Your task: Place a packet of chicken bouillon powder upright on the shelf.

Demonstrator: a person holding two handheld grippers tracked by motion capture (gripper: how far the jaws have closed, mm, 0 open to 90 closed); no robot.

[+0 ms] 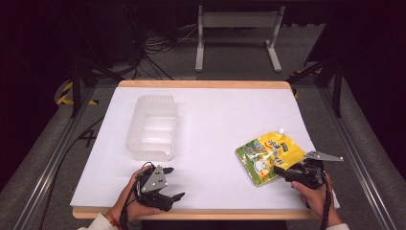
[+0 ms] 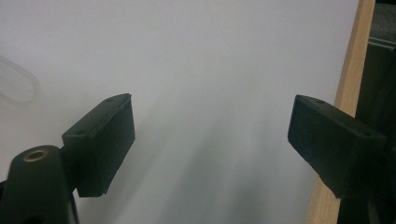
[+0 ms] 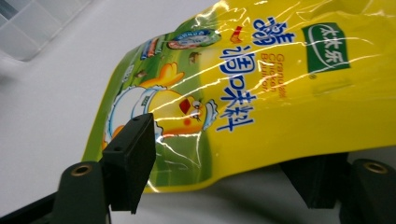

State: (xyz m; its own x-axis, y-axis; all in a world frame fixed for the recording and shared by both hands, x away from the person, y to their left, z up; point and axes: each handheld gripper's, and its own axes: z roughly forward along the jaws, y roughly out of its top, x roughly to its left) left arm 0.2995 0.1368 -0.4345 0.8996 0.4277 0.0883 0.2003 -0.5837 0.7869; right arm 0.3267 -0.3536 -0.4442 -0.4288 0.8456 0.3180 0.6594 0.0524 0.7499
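Near edge of white worktop (image 1: 215, 120): left gripper (image 1: 165, 184) idles with fingers wide, nothing between them; right gripper (image 1: 287, 173) has its fingers set either side of the near corner of the yellow pouch (image 1: 269, 155), apparently at the grasp step, closure not confirmed. Next move likely a firm pinch and lift, as the glossy, crinkled film looks slippery; farther left, a ribbed translucent plastic tray (image 1: 152, 127) sits apart.

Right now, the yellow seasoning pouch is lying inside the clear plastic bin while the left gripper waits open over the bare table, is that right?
Not quite. The yellow seasoning pouch is not inside the clear plastic bin; the high view shows it on the white table, well apart from the bin, at the right gripper. The rest holds: the left gripper does wait open over bare table.
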